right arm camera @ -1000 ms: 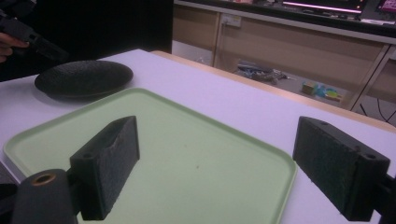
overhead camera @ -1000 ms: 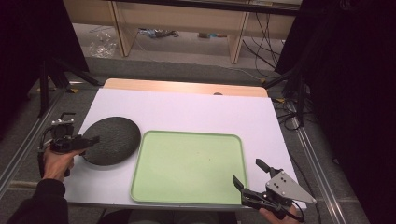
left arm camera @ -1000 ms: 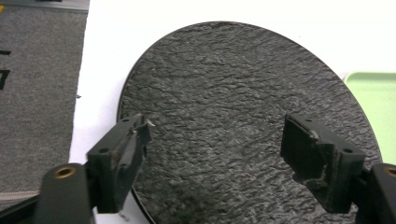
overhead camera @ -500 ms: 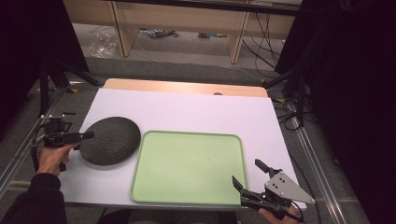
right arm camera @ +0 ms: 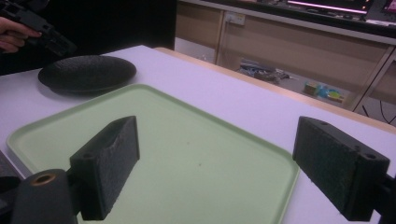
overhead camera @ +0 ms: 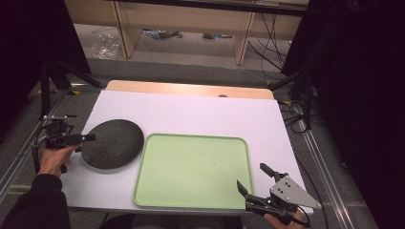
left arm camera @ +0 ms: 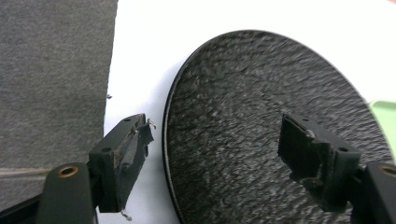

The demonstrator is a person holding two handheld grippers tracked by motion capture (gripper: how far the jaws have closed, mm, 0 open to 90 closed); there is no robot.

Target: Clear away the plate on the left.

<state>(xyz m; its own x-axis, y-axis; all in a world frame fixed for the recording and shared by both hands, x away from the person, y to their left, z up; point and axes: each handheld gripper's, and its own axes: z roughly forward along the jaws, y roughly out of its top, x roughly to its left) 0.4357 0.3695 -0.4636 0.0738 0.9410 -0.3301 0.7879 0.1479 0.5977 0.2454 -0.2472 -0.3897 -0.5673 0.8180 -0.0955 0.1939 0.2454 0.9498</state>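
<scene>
Table (overhead camera: 191, 112) with white top
Dark round plate (overhead camera: 112, 143) lies at its left; pale green tray (overhead camera: 191, 169) just beside it, toward the near edge

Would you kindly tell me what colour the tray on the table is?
The tray is pale green, clearest in the high view.

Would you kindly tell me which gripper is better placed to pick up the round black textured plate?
Left: the left gripper hangs open at the plate's edge; the right gripper hovers beside the green tray.

Left tongs (overhead camera: 88, 138) open, low; right tongs (overhead camera: 252, 178) open wide.
</scene>
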